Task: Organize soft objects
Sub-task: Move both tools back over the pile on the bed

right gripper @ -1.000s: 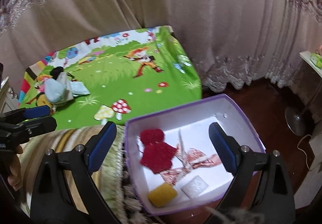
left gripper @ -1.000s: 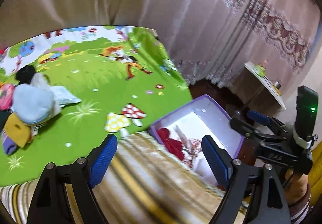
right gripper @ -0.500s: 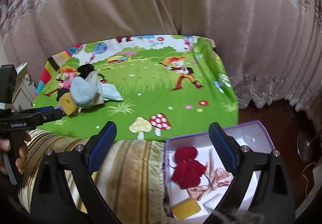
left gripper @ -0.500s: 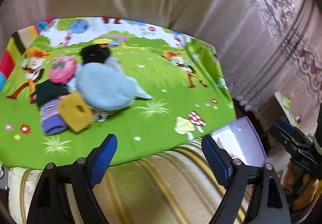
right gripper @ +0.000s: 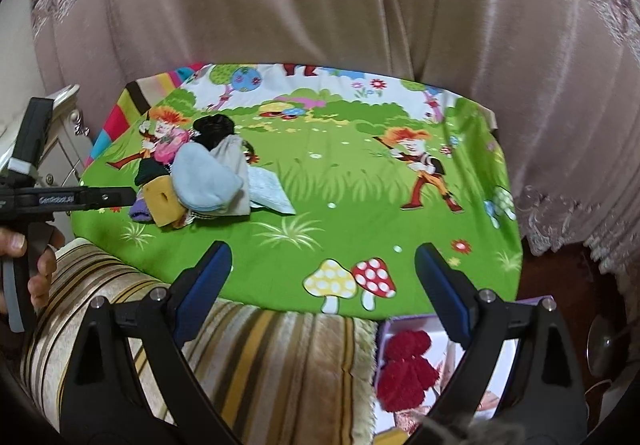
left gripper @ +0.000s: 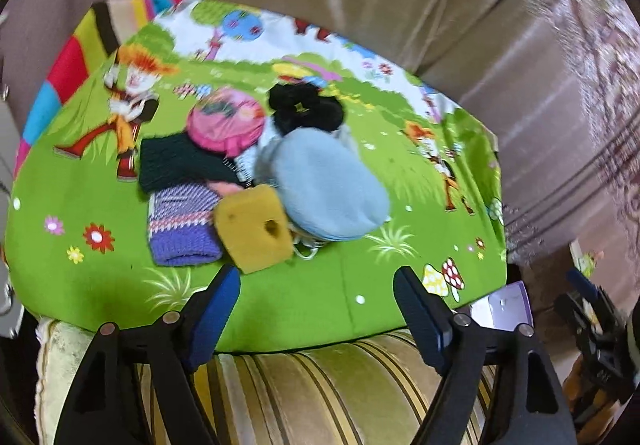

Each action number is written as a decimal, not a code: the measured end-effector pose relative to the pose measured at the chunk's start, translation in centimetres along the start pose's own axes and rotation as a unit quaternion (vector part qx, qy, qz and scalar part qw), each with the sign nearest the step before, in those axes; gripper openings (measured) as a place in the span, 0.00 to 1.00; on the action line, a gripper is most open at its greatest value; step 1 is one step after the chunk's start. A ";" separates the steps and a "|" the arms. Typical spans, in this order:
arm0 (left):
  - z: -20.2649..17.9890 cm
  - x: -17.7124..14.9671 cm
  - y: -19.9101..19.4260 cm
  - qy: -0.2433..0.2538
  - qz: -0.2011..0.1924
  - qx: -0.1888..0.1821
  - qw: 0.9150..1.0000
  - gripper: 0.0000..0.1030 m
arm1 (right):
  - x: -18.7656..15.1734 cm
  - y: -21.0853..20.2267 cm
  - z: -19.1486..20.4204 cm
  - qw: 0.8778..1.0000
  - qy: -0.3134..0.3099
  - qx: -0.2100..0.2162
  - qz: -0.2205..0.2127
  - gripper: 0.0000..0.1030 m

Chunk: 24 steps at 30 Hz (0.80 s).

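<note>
Hovering low over the near edge of the cartoon-printed green mat (left gripper: 280, 297), the left hand-held gripper (left gripper: 316, 309) pointing toward the heap of soft objects at centre frame, jaws closing yet wide apart, nothing between them. Nearest the tips: yellow sponge (left gripper: 253, 228), leaning against the purple knit piece (left gripper: 182, 223) and touching the pale blue sock (left gripper: 328, 185), so probably the easiest first pick, being exposed on the near side. Further back, upper centre: pink round item (left gripper: 226, 119), dark green knit (left gripper: 176, 163), black fluffy item (left gripper: 306, 110), all bunched together, likely dumped as 1 pile for sorting.

Waiting over the mat's lower centre in the right wrist view, the right hand-held gripper (right gripper: 324, 277), jaws spread, empty. Sitting at lower right of that frame, just off the mat edge, the purple-rimmed box (right gripper: 532, 303) already holding a red knit piece (right gripper: 406, 367), apparently the destination bin. Lying along the bottom of both frames, the striped cushion (right gripper: 256, 357).
</note>
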<state>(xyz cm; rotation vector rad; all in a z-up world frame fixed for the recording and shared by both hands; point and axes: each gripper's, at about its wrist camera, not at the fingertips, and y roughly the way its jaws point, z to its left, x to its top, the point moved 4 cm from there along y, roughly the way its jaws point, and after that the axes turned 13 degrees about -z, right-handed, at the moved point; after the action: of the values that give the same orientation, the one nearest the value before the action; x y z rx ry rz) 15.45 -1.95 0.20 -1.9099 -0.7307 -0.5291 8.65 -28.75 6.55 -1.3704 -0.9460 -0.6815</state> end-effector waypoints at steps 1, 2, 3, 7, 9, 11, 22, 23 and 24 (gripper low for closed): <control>0.3 0.0 0.3 -0.009 0.005 0.003 1.000 0.75 | 0.1 0.4 0.3 1.000 -0.005 0.003 0.001 0.92; 0.9 0.1 0.8 -0.024 0.011 0.006 1.000 0.74 | 0.2 0.8 0.7 1.000 -0.010 0.005 0.002 0.92; 1.2 0.2 1.3 -0.033 0.016 0.007 0.999 0.74 | 0.2 1.2 1.0 1.000 -0.015 0.008 0.004 0.92; 2.3 0.8 3.0 -0.058 0.031 0.017 0.998 0.73 | 0.4 2.9 2.1 0.999 -0.030 0.019 0.014 0.92; 3.0 1.1 4.1 -0.073 0.041 0.024 0.996 0.73 | 0.4 3.7 2.6 0.999 -0.037 0.023 0.018 0.92; 3.5 1.3 5.0 -0.084 0.047 0.033 0.995 0.73 | 0.3 4.7 3.3 0.998 -0.046 0.031 0.025 0.92; 5.0 1.3 8.0 -0.121 0.060 0.045 0.990 0.71 | -0.3 9.0 7.7 0.990 -0.110 0.072 0.055 0.92; 5.2 1.4 8.3 -0.121 0.061 0.047 0.990 0.66 | -0.3 9.5 8.2 0.989 -0.116 0.076 0.057 0.92; 5.3 1.3 8.5 -0.118 0.064 0.050 0.990 0.63 | -0.4 9.9 8.5 0.988 -0.120 0.079 0.059 0.92</control>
<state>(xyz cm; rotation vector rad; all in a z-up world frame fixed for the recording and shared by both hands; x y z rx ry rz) 22.44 0.37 -6.69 -1.9293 -0.7634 -0.1846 15.59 -19.35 0.87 -1.3746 -1.0748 -0.3486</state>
